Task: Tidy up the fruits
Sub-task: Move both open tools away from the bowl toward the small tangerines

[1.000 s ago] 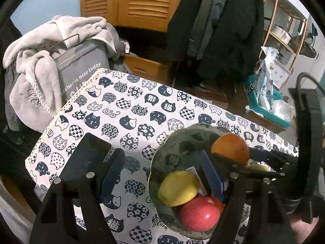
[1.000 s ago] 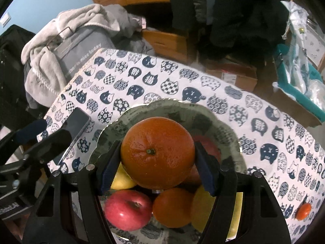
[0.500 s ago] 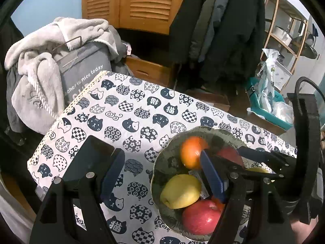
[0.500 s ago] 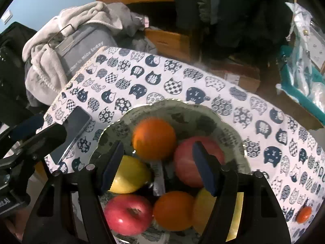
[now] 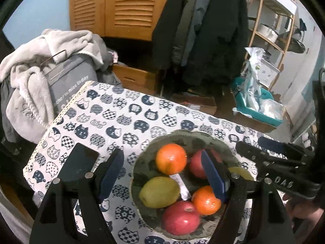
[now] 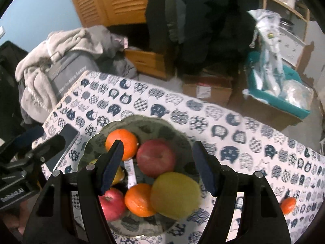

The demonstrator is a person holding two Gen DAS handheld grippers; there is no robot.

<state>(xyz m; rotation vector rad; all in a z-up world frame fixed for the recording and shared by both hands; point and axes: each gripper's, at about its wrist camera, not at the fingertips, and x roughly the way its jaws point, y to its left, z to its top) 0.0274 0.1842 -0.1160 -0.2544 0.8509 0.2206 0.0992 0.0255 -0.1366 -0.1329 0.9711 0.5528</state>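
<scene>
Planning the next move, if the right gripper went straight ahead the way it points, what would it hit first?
Probably the red apple in the bowl: it sits between the open right gripper fingers, though depth is unclear in this view.

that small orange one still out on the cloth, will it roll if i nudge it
Likely yes: the small orange fruit looks round and sits alone on the flat tablecloth, nothing blocking it. It is probably light, and it lies near the table's edge, so nudge gently.
</scene>
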